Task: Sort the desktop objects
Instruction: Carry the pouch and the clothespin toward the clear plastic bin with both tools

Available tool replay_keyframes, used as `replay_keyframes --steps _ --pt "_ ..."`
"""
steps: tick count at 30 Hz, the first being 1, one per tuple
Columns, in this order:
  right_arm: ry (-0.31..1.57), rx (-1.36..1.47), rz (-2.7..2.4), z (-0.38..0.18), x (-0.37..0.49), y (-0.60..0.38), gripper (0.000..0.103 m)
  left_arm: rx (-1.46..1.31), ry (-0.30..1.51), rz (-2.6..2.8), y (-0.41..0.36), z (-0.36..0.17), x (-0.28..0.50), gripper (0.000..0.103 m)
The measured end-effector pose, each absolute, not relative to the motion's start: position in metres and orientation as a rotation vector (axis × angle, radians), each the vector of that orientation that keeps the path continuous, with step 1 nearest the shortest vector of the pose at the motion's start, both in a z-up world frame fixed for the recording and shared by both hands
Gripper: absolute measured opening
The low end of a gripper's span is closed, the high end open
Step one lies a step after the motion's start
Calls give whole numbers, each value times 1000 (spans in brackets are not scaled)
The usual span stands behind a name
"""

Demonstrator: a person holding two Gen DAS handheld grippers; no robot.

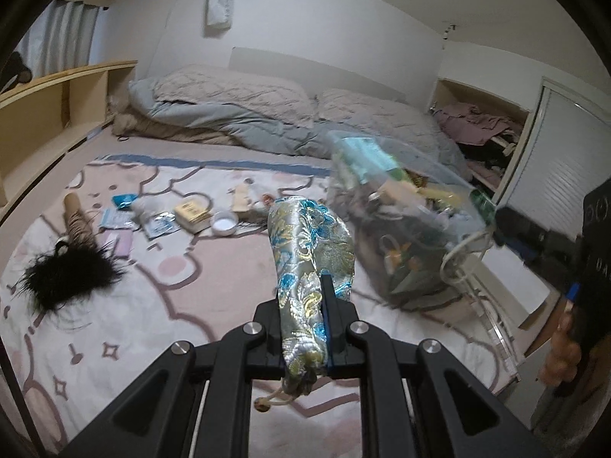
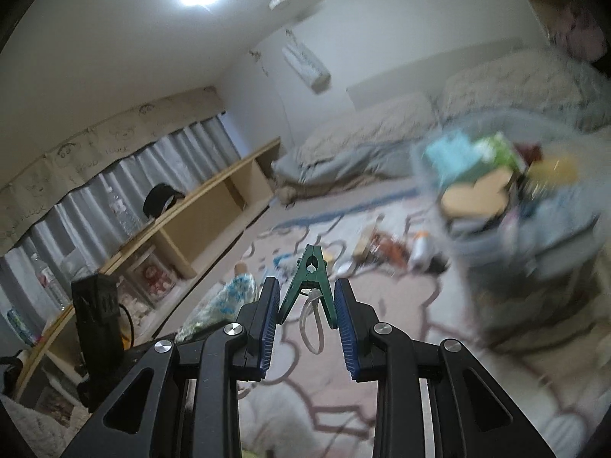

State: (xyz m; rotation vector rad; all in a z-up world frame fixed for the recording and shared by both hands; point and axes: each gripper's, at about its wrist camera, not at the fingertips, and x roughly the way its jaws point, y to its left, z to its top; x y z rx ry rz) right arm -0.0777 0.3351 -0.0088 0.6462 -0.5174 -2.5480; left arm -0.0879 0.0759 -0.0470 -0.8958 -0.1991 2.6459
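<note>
A clear bin full of small things sits on the bed, at two o'clock from the left tongs. A black feathery thing lies at nine o'clock. A white round lid and little packets lie near twelve o'clock, well apart from the tongs. The left tongs are squeezed tight on a shiny flowered pouch, which sticks up. The right tongs are partly open, and their blue pads press a green clip that has a white loop.
</note>
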Motion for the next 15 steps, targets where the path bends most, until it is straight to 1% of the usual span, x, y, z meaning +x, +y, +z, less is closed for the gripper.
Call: replay_keyframes --steps 9,15 --pt "-478 524 -2689 37 -92 402 30 -830 -167 2601 130 -25 -103 14" --pt "-496 542 -2741 45 -124 438 30 -796 -153 2566 164 -15 -117 14"
